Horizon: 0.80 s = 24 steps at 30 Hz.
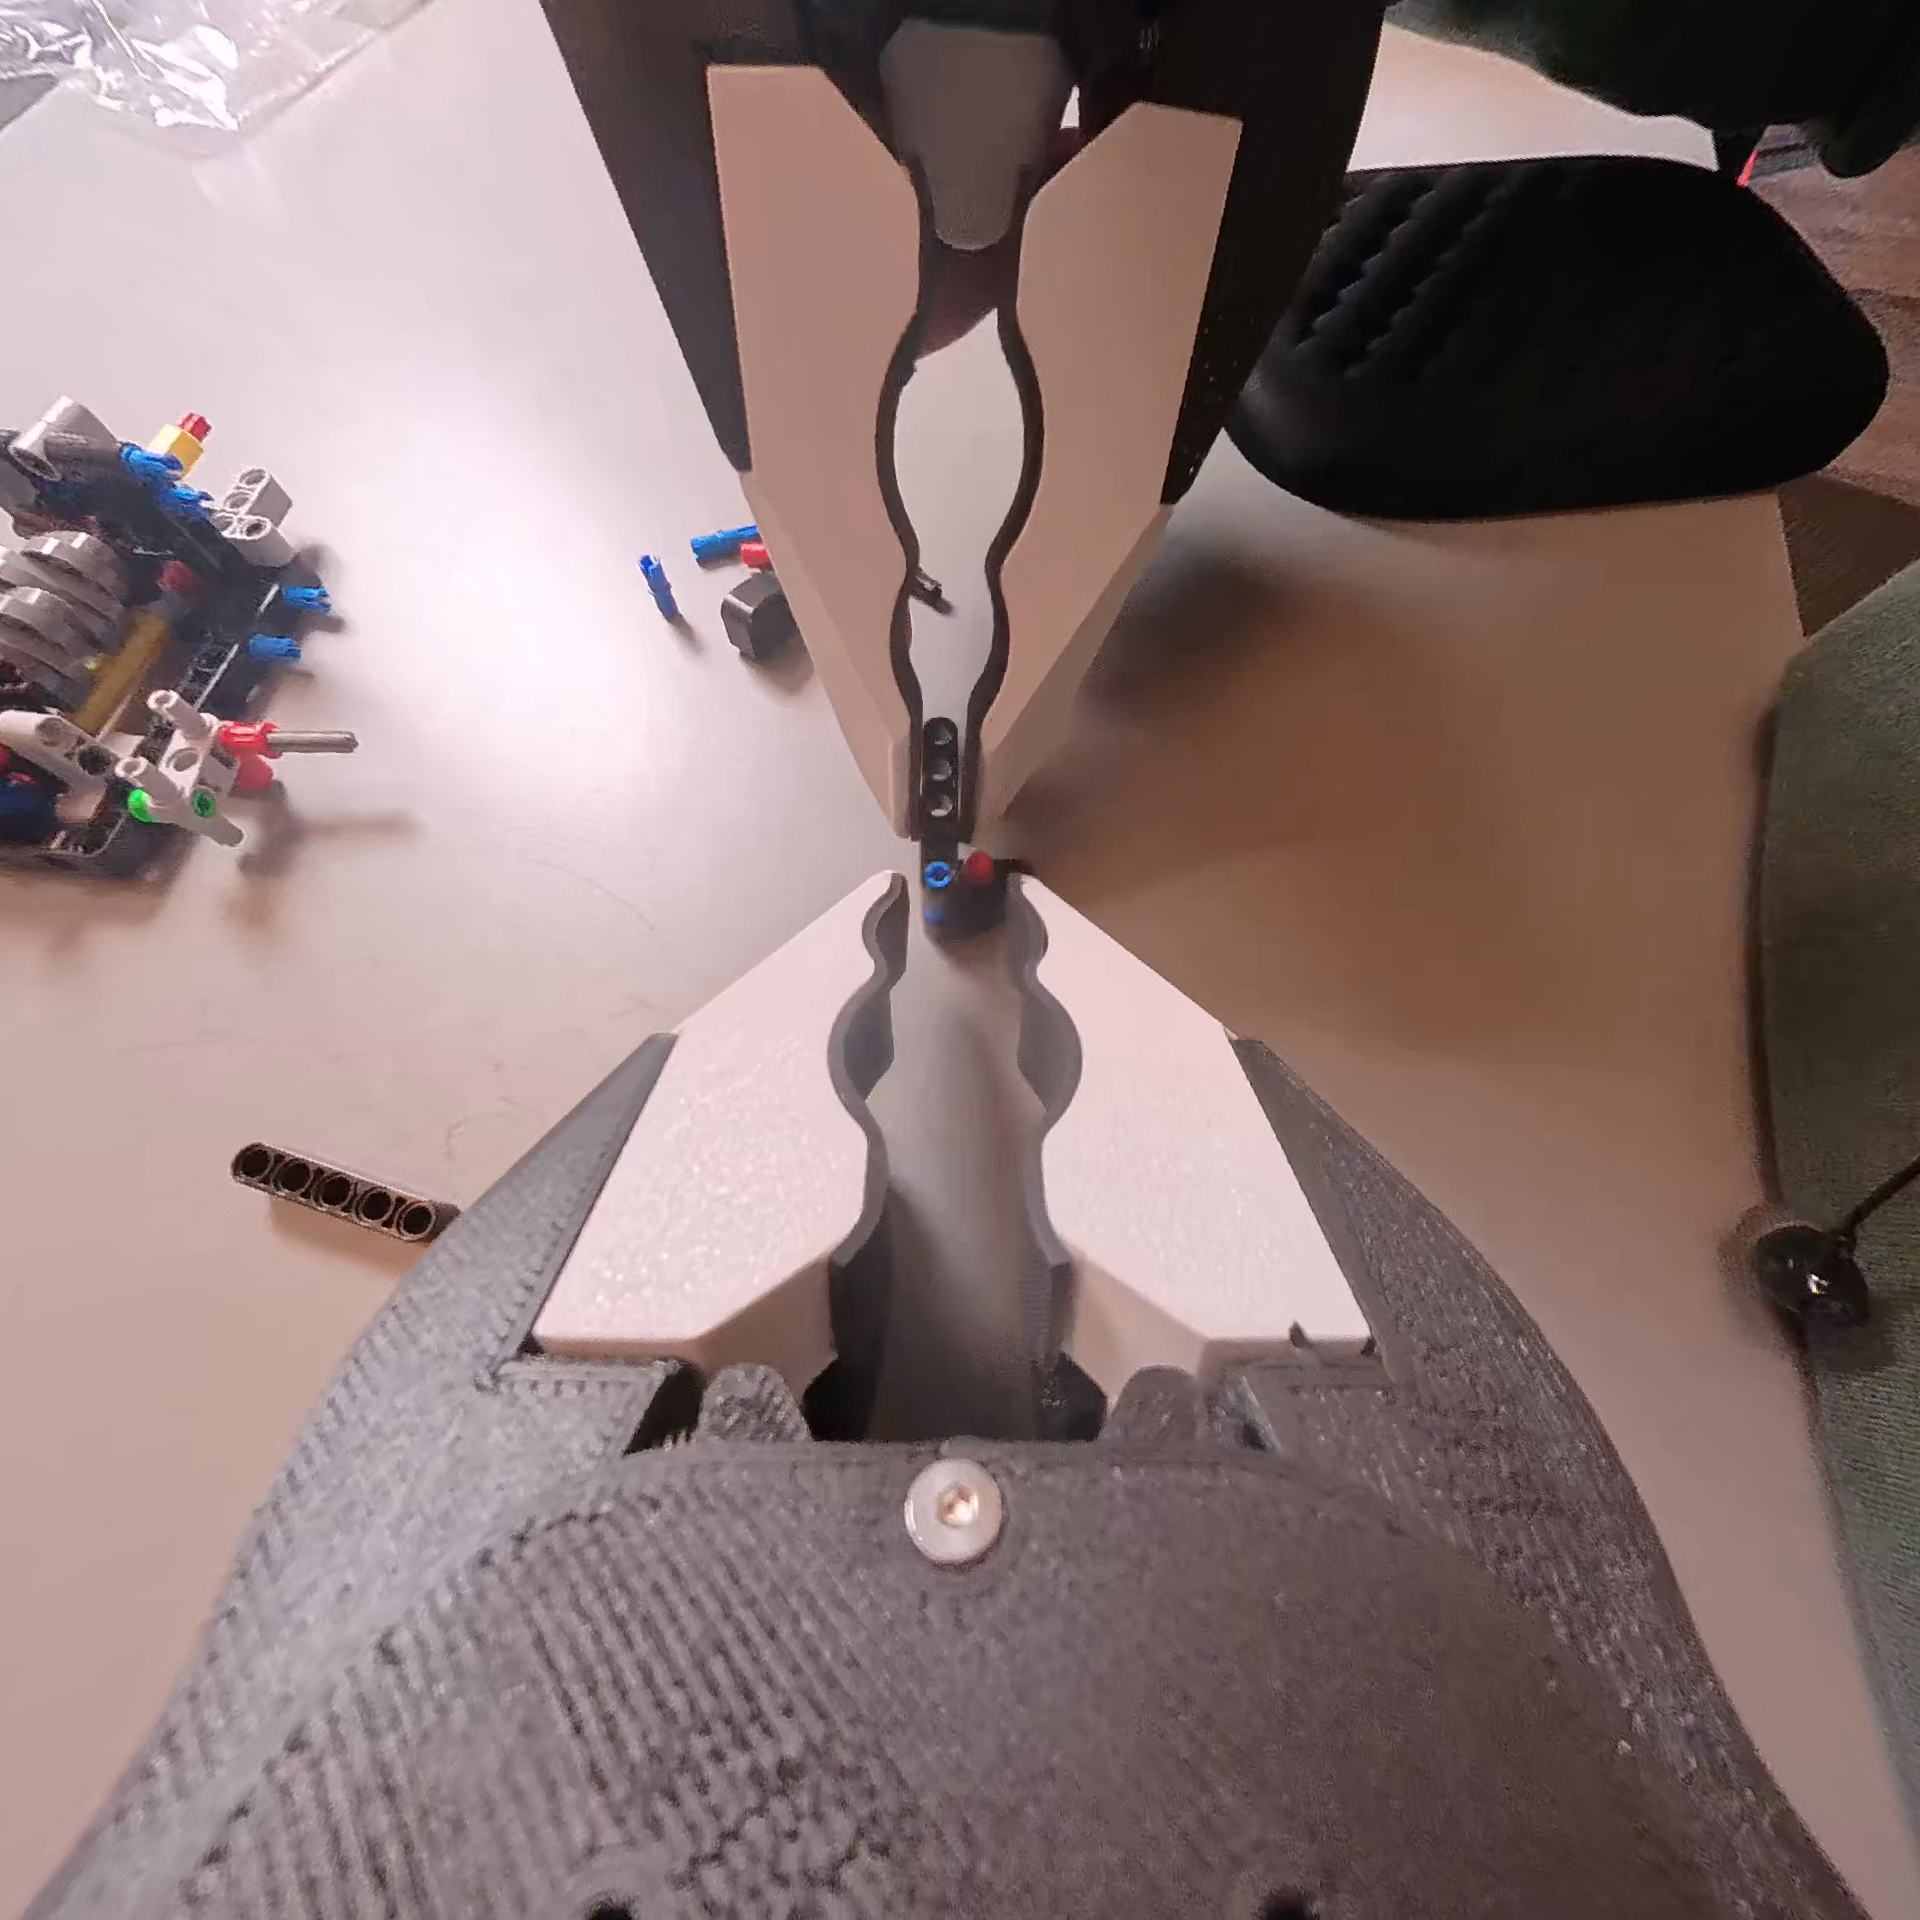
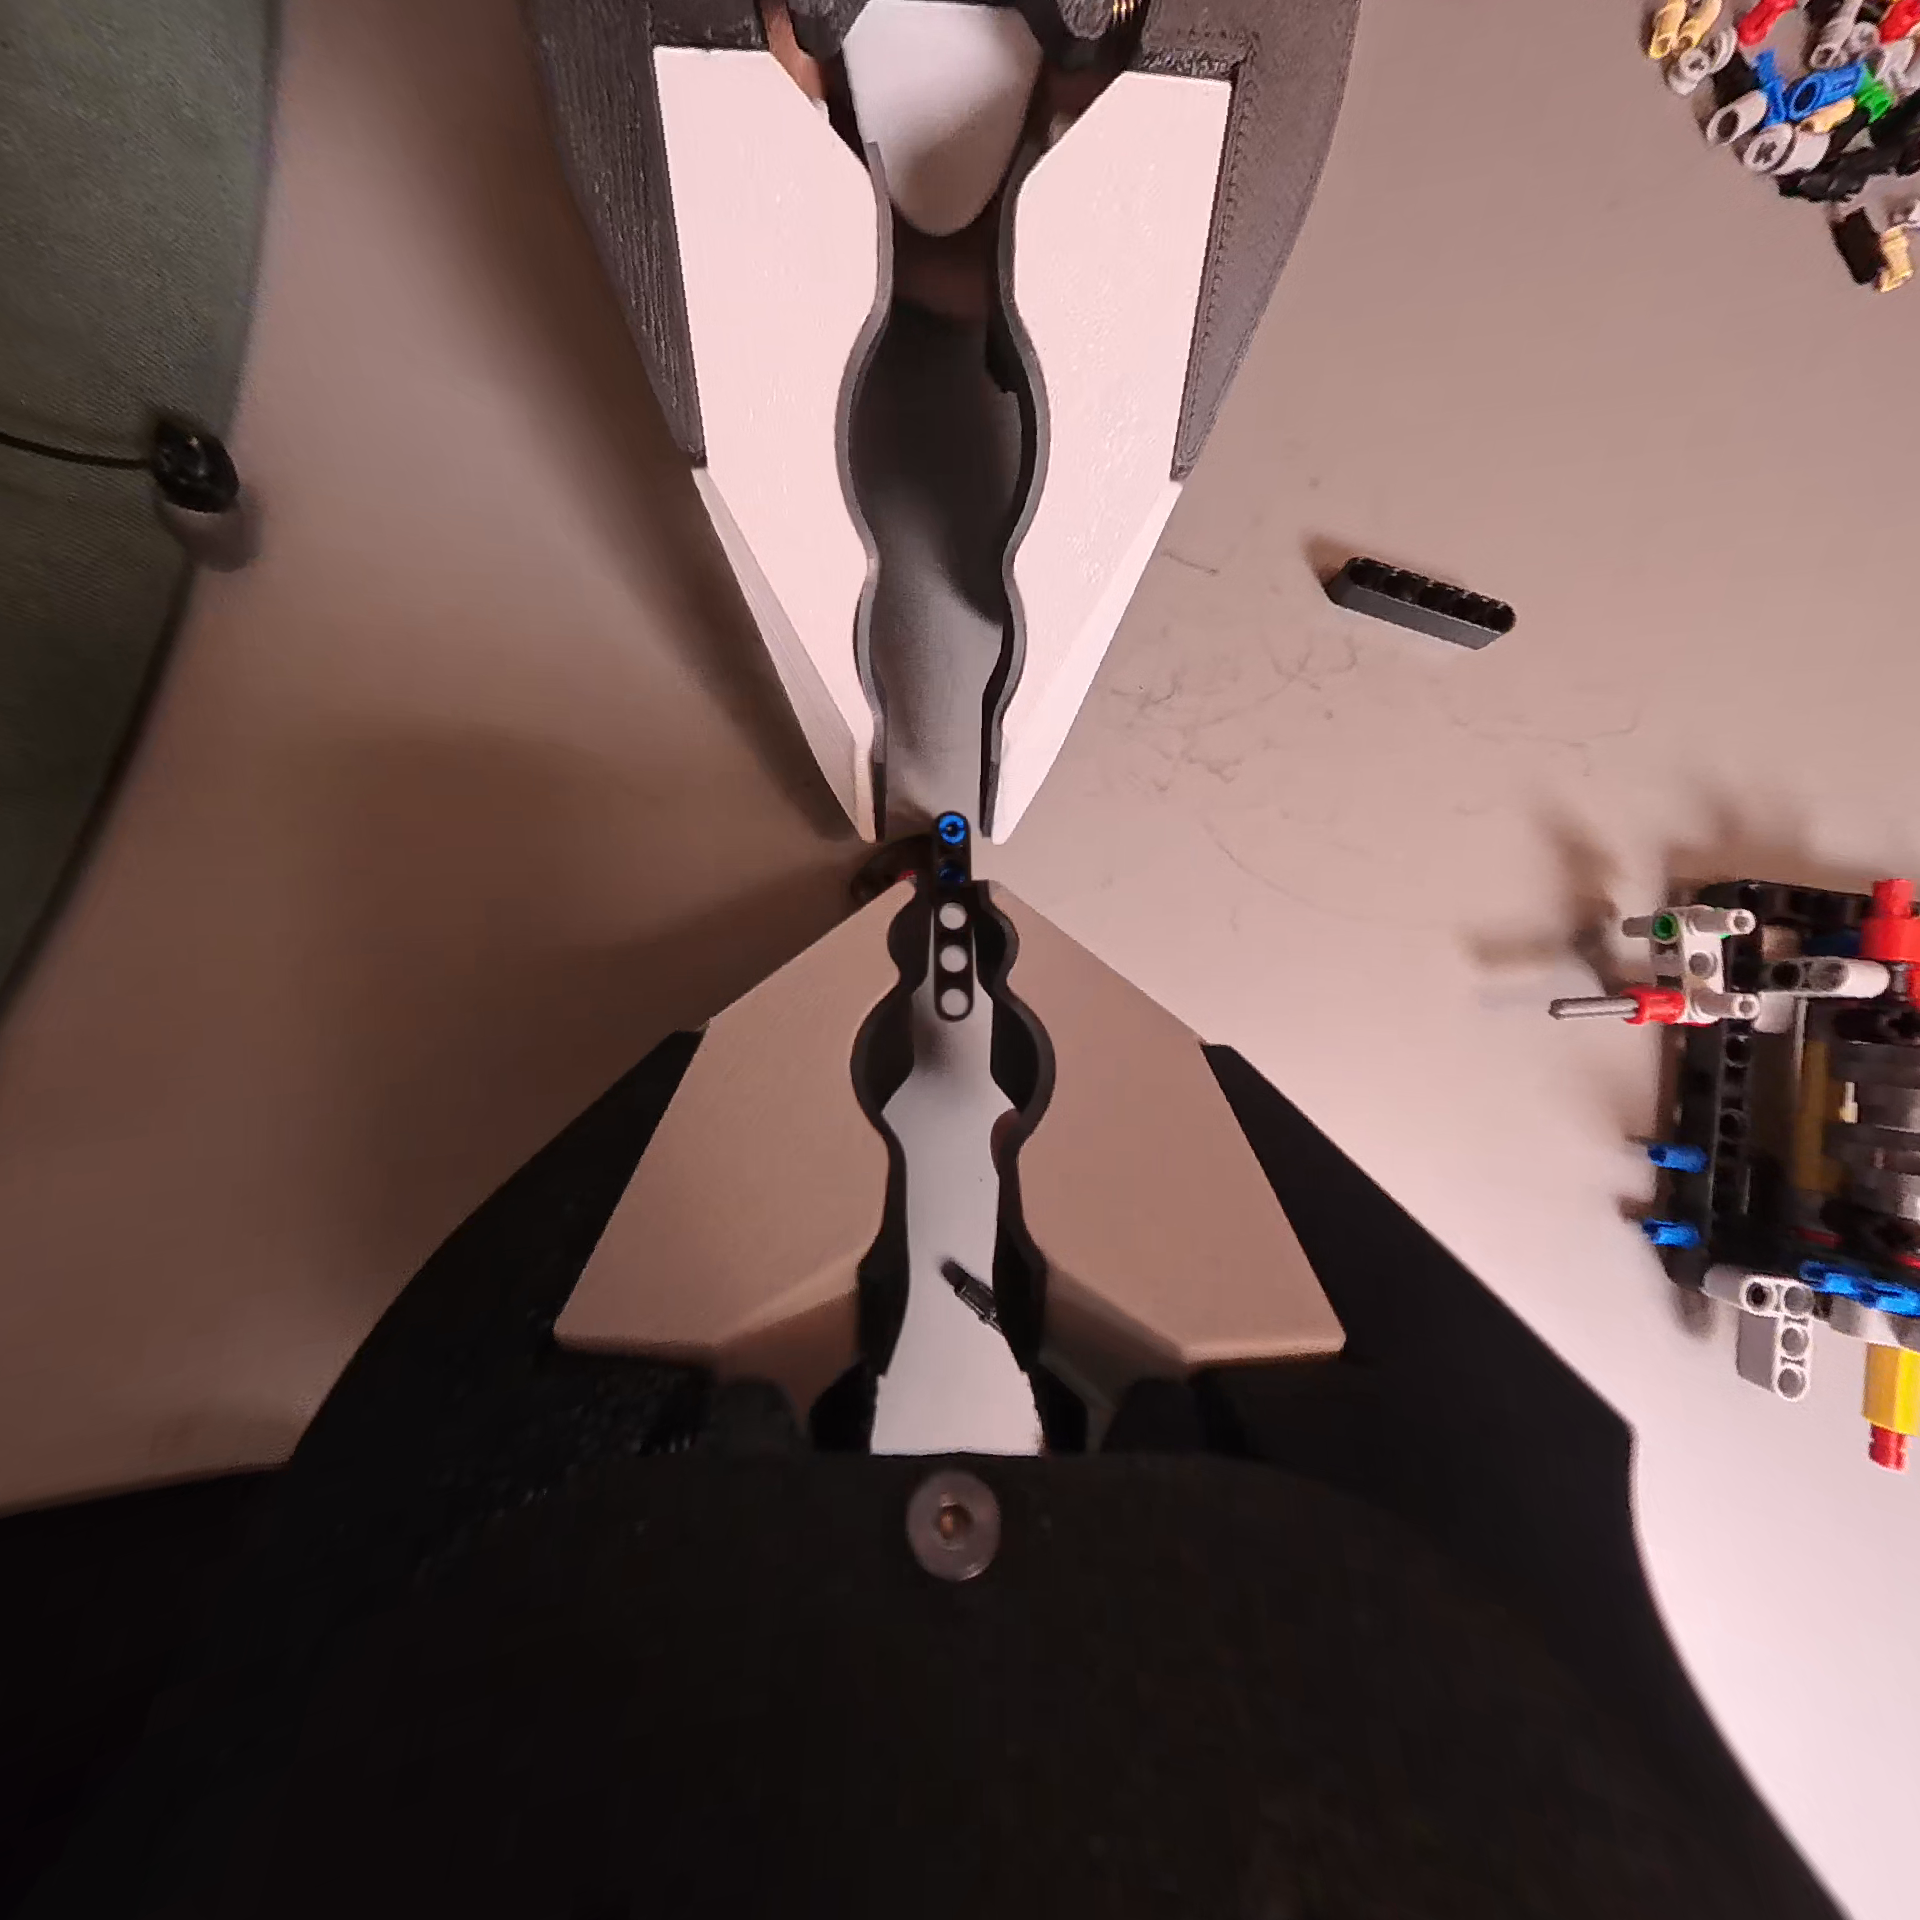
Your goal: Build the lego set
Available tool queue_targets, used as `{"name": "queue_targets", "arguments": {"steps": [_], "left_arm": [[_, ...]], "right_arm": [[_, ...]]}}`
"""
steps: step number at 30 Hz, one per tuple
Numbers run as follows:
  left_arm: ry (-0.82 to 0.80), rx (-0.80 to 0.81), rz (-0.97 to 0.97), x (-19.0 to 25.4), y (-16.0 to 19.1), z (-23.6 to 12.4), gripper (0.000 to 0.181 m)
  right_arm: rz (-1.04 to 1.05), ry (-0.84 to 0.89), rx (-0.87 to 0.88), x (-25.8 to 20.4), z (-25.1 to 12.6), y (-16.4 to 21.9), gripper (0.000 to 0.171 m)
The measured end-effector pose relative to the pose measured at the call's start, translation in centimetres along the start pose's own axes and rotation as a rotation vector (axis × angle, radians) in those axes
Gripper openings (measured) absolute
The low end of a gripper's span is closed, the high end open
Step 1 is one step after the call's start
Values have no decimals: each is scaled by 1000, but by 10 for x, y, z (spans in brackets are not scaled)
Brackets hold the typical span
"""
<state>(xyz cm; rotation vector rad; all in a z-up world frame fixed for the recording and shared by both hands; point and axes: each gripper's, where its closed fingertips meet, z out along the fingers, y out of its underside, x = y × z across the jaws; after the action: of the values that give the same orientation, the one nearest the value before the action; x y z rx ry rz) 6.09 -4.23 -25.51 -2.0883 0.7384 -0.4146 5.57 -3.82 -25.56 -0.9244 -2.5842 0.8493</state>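
In the left wrist view, the left claw (image 1: 951, 902) is closed on a small black piece (image 1: 964, 902) with a blue pin and a red pin in it. The right claw (image 1: 943, 821) comes from the other side, closed on a thin black beam with holes (image 1: 942, 774). The two pieces touch, tip to tip, above the pale surface (image 1: 520, 987). Far to the left sits the half-built lego model (image 1: 125, 644). A loose black beam (image 1: 343, 1210) lies near the claw, and loose blue pins (image 1: 691, 561) lie farther off.

In the right wrist view, the right claw (image 2: 948, 894) pinches the thin beam (image 2: 952, 961) along its flat sides. The left claw (image 2: 935, 831) holds the pin piece (image 2: 951, 831) against the beam's end. The model (image 2: 1787, 1122) sits at the right, and a pile of spare parts (image 2: 1808, 114) lies in the top corner.

The pieces look light, hard and stiff, and a bit slippery. Holding the beam by its flat sides seems best, leaving the end holes free. No writing can be read.
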Motion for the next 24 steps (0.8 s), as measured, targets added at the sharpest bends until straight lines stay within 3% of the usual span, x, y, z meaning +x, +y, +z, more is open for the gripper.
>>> {"name": "queue_targets", "arguments": {"steps": [4,15,24], "left_arm": [[-29,2,14,-4,-1,1,6],[-31,-48,9,-2,4,5,6],[-17,-71,22,-2,6,6,7]], "right_arm": [[-18,-5,-26,0,1,0,4],[-62,-99,-145,-4,4,4,4],[-22,-146,-134,-5,4,4,4]]}}
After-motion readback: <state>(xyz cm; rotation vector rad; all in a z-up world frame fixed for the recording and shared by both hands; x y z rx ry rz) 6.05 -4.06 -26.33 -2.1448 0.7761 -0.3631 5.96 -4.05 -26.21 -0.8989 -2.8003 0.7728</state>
